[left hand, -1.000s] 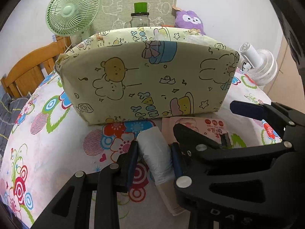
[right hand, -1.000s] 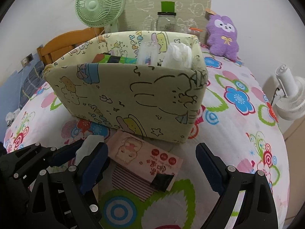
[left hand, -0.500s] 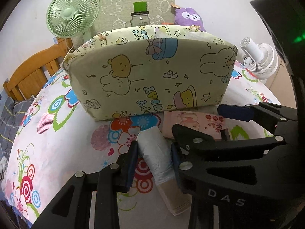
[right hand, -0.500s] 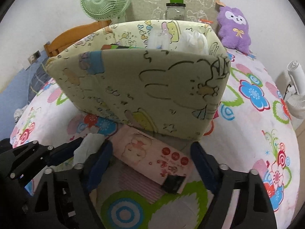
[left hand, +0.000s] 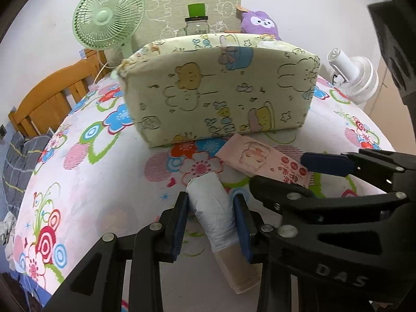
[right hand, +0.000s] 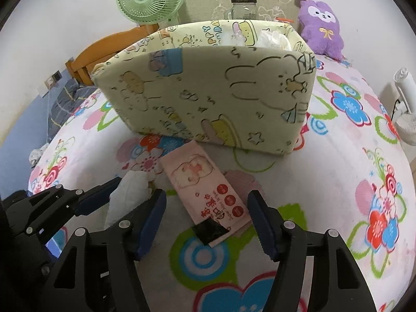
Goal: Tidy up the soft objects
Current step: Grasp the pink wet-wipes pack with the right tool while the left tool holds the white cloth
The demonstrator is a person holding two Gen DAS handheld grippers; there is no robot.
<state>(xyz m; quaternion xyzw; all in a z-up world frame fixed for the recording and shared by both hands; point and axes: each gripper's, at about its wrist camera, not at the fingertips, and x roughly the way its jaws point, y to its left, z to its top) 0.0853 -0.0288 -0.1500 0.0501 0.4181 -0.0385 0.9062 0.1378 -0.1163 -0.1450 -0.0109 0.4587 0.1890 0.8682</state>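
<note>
From the left wrist, the left gripper (left hand: 210, 221) clasps the white roll (left hand: 213, 213) near the fabric bin (left hand: 221, 96); contact looks firm, though the far pad is partly hidden. From the right wrist, the right gripper (right hand: 208, 221) gapes around the pink packet (right hand: 205, 189) (unclamped), whose slick wrap could slip sideways.

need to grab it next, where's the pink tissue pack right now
The pink tissue pack lies on the floral bedsheet before the fabric storage box, between the right hand-held gripper fingers.
</note>
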